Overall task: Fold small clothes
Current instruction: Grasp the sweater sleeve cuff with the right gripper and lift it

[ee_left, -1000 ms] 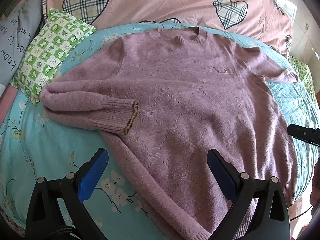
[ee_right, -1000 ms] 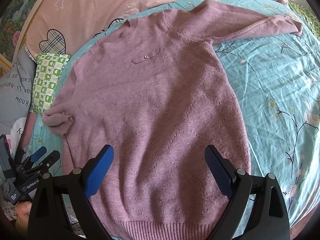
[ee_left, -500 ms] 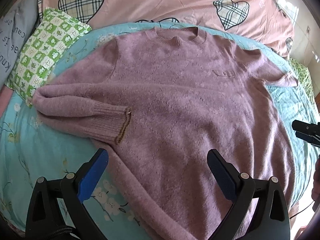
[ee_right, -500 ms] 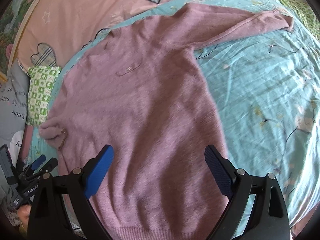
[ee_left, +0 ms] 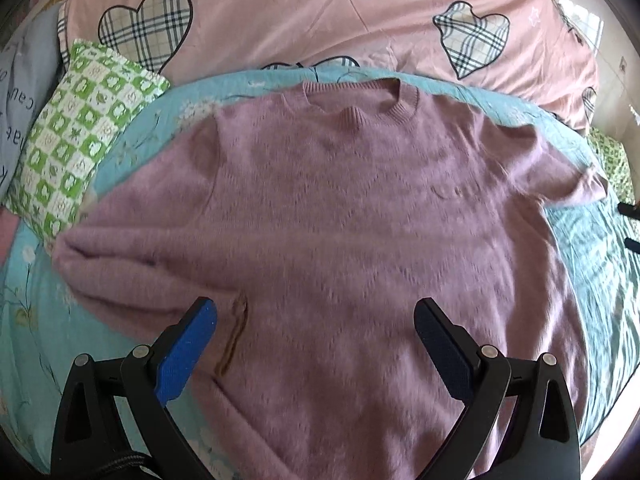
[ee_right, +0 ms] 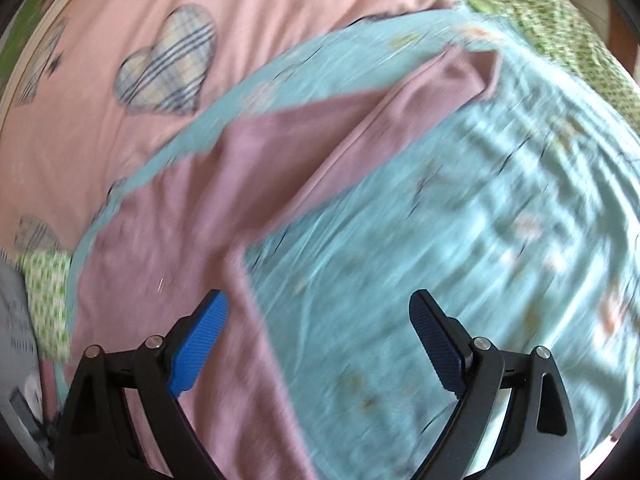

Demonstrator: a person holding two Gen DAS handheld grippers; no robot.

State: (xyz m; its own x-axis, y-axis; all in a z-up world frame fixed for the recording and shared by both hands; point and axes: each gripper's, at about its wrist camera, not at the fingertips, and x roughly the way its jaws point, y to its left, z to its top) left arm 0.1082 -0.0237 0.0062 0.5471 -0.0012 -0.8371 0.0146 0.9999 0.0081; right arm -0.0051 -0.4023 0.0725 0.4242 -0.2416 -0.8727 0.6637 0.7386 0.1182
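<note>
A mauve knitted sweater (ee_left: pixel 352 232) lies front-up on a teal floral sheet (ee_left: pixel 28 340). Its left sleeve is folded across the body, with the brown-edged cuff (ee_left: pixel 234 332) just past my left gripper's left finger. My left gripper (ee_left: pixel 316 344) hovers open over the lower chest, holding nothing. In the right wrist view, which is blurred, the other sleeve (ee_right: pixel 400 120) stretches straight out toward the upper right. My right gripper (ee_right: pixel 320 340) is open and empty above the sweater's side edge (ee_right: pixel 248 300) and the sheet (ee_right: pixel 460 220).
A pink duvet with plaid hearts (ee_left: pixel 320 20) covers the far side of the bed. A green-and-white checked pillow (ee_left: pixel 80 128) lies at the left, with grey printed fabric (ee_left: pixel 20 92) beyond it. Green patterned fabric (ee_right: pixel 560 20) lies at the far right.
Both grippers moved forward over the sweater. The right one swung right, off the body toward the outstretched sleeve and bare sheet. The left cuff now sits close to the left gripper's finger.
</note>
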